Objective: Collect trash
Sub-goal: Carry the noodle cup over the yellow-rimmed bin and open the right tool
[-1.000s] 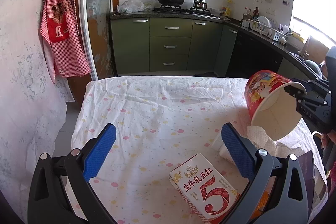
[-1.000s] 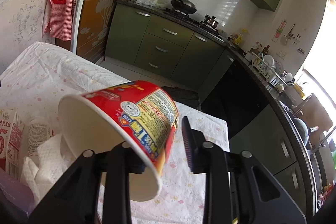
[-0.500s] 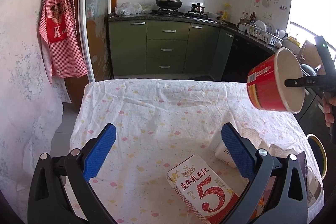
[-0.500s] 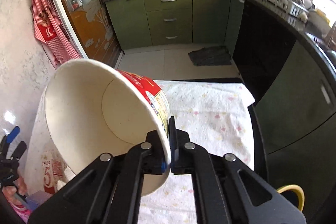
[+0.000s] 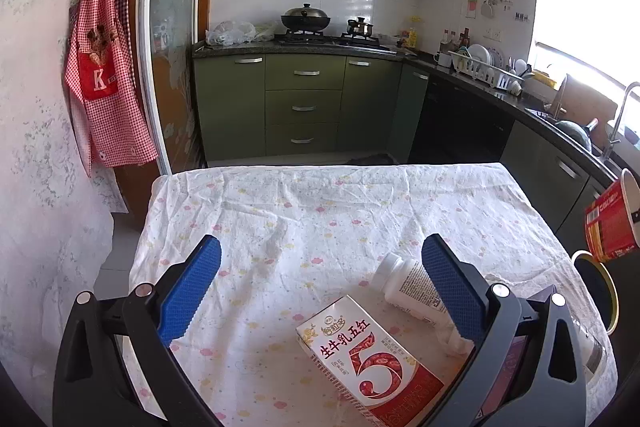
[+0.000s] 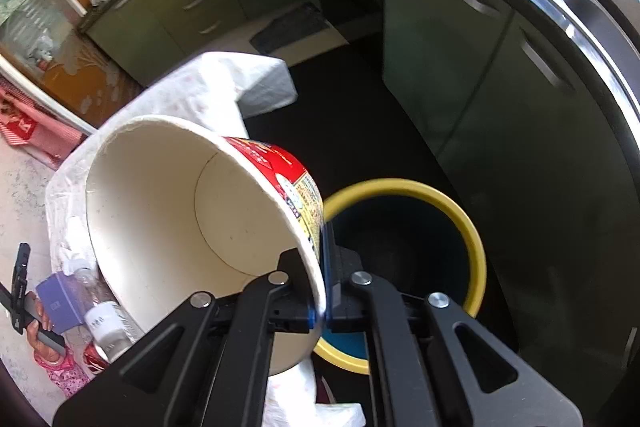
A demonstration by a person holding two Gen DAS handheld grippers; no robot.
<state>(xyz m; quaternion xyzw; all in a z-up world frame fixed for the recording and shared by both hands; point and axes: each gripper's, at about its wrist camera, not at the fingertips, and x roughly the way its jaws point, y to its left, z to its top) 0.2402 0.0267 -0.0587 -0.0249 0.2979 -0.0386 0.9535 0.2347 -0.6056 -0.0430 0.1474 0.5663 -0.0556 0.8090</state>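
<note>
Lying wrinkled over a table in a green-cabinet kitchen, floral tablecloth (image 5: 320, 227) bearing glossy rectangular milk carton (image 5: 368, 359) and white cylindrical bottle (image 5: 408, 285) between gaping left gripper (image 5: 320, 291); right gripper (image 6: 322, 311) pinching paper noodle cup (image 6: 192, 211) rim, hanging beside table edge over yellow-rimmed round bin (image 6: 460, 219).

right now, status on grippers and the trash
Right gripper shut on noodle cup rim, beside bin. Left gripper open, empty. Milk carton on table.

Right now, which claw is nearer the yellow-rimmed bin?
Right. The right claw, pinching the noodle cup by its rim, is almost over the bin. The left claw hangs open over the table near the milk carton.
</note>
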